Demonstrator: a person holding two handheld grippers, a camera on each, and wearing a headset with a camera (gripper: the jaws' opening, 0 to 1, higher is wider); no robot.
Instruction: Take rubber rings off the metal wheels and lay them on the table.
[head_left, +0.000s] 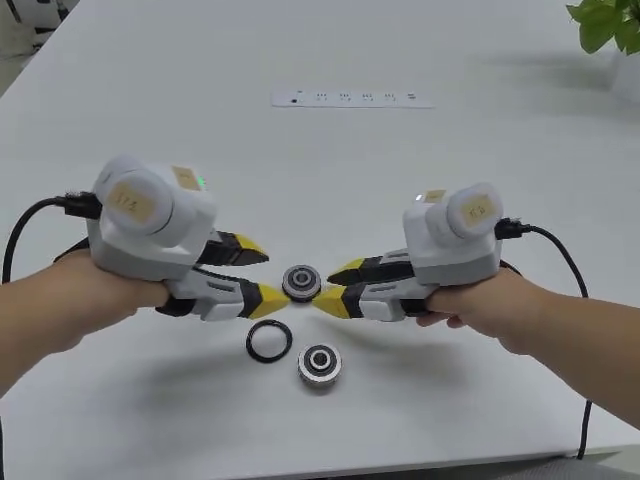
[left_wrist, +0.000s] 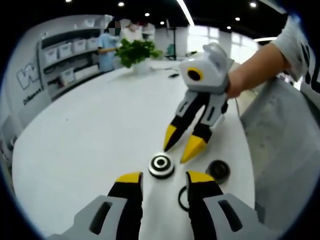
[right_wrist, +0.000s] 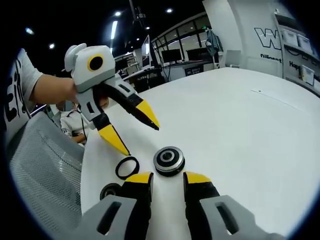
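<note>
A person at a white table (head_left: 450, 150) holds a two-jaw gripper in each hand, the tips pointing inward towards each other. Between them a small metal wheel (head_left: 301, 282) lies flat on the table, its outer rim dark with rubber. The left gripper (head_left: 262, 276) comes in from the wheel's 9 o'clock and the right gripper (head_left: 335, 285) from its 3 o'clock. Both have their yellow-tipped jaws parted and hold nothing. The tips sit just beside the wheel, and I cannot tell whether any of them touches it.

At the wheel's 7 o'clock a loose rubber ring (head_left: 269, 340) lies flat on the table. At about 5 o'clock sits a second wheel (head_left: 320, 363) that looks bare-rimmed. I judge that one ring is off and the middle wheel is the one in hand.

To do this step well, one gripper should pin the wheel, either closing across its body or pressing on the hub, so it cannot skate on the smooth top. The other should work one jaw tip under the edge of the rubber, pinch a short stretch, and peel it up and around the rim rather than yank it. The ring can then be laid near the loose one, apart from both wheels.

Far off at 12 o'clock lies a power strip (head_left: 352, 98), and a plant (head_left: 605, 22) shows at 1 o'clock.
</note>
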